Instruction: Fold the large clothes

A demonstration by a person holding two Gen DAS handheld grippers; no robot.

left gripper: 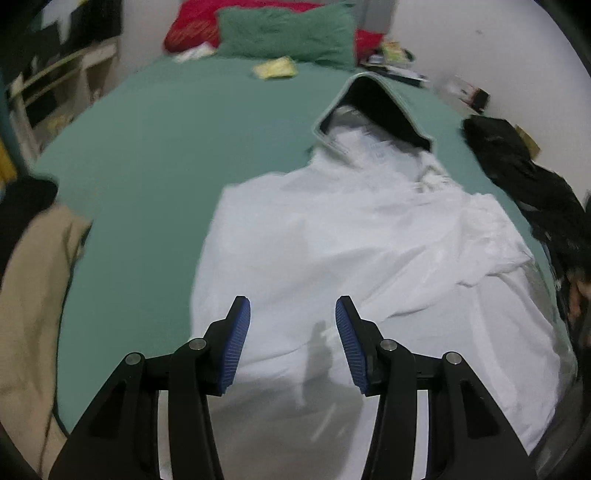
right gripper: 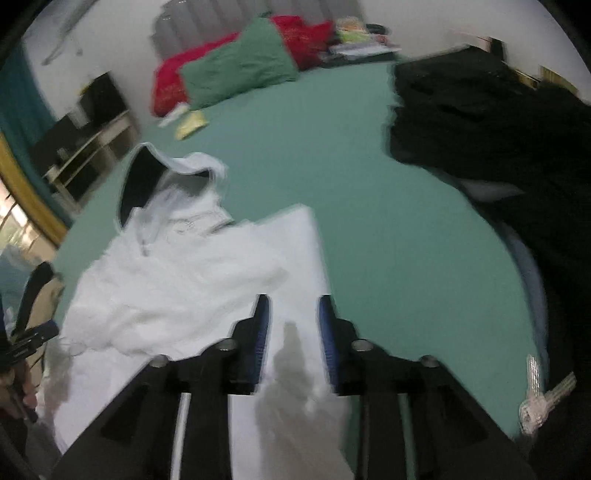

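**White garment spread on the green bed, both grippers above it**

Green bedding covers the bed (left gripper: 155, 155) that fills both views, and we see a green pillow (left gripper: 288, 31) with a red cushion (left gripper: 192, 26) behind it at the top of the frame, against a pale wall. A small yellow packet (left gripper: 275, 68) lies just below the pillow.

We find the white garment (left gripper: 332, 240) lying on the bed, filling the centre and lower right of the left wrist view. Its hood (left gripper: 373, 107), dark inside, points toward the top of the frame. In the right wrist view the same garment sits in the lower left, with one straight edge running up the centre of the frame.

Our left gripper (left gripper: 293, 343) stands over the lower part of the white cloth with its jaws apart and nothing between the 2 blue pads (left gripper: 236, 343). Our right gripper (right gripper: 291, 339) hangs over the garment's right-hand edge; its jaws are parted more narrowly, and we see only cloth lying below the gap, not pinched. That view is blurred.

A black garment (right gripper: 480, 122) is heaped at the upper right of the right wrist view, apart from the white one. A bunch of keys (right gripper: 543, 398) lies at the lower right of that frame. A beige cloth (left gripper: 33, 295) hangs at the left edge of the left wrist view, and shelving (left gripper: 62, 85) stands at the upper left.
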